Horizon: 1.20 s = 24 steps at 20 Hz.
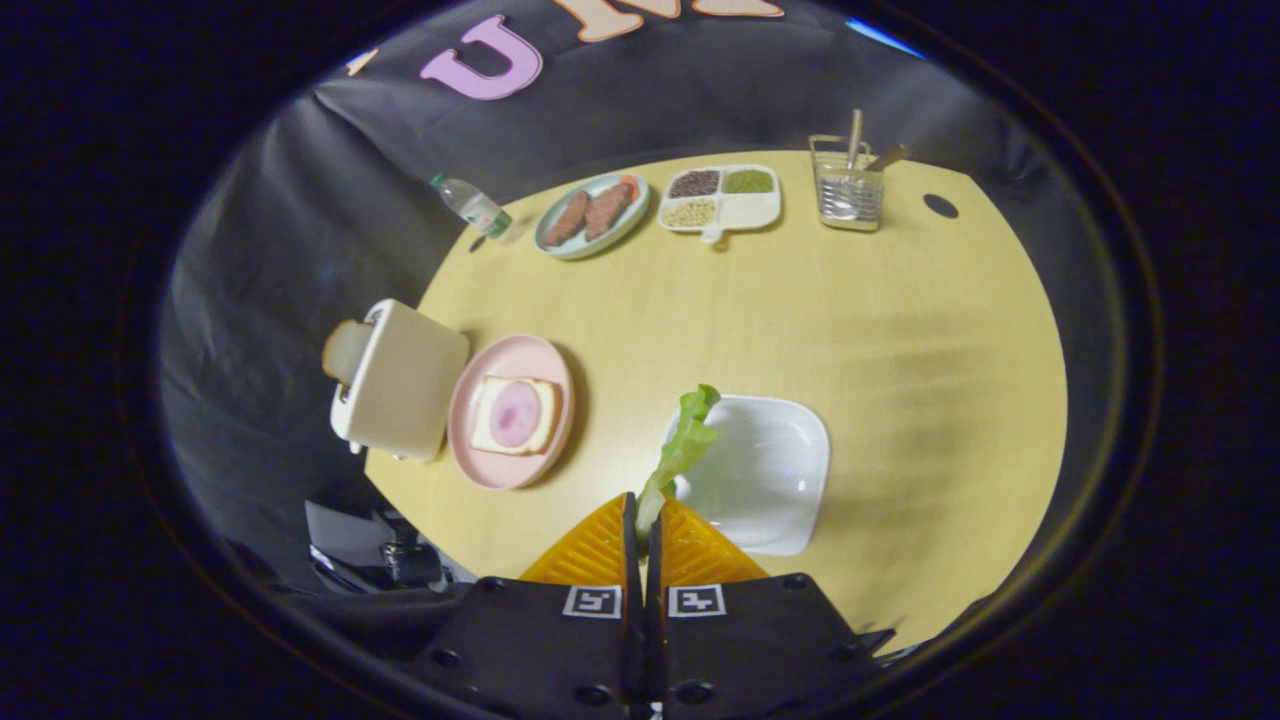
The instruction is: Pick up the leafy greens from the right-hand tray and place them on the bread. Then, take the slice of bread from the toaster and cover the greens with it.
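Gripper (pixel 641 515) pinches the leafy greens (pixel 683 445), seemingly clear of the white tray (pixel 770 480); carry them left, release flat over the bread (pixel 515 415).

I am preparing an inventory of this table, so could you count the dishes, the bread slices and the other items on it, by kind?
Dishes: 4 (pink plate, white tray, green plate, divided dish)
Bread slices: 2 (plate, toaster)
Toaster: 1
Bottle: 1
Utensil holder: 1
Leafy greens, held in the shut gripper: 1
Total: 10
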Available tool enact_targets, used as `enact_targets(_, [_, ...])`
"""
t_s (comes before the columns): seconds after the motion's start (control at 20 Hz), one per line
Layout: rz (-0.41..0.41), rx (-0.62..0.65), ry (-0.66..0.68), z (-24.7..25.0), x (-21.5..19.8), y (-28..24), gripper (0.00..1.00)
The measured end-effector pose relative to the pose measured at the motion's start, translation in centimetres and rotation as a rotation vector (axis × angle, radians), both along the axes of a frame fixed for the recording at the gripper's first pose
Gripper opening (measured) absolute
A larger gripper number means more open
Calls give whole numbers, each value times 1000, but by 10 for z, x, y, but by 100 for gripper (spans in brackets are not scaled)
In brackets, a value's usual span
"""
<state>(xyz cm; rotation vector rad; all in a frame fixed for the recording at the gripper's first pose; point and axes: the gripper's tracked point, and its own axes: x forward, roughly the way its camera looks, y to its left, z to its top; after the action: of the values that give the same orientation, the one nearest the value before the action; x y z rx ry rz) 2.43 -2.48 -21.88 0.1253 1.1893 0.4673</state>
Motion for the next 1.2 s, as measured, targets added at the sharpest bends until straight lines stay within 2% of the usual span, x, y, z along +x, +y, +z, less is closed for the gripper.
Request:
enact_targets(0.3, [78,183,19,36,-22,88,3])
enact_targets(0.5, [141,226,29,33,-32,141,3])
enact_targets(0.75, [152,284,54,7,-26,204,3])
enact_targets(0.9, [138,253,70,-26,-17,220,3])
enact_targets(1.2, [94,100,77,-89,5,200,3])
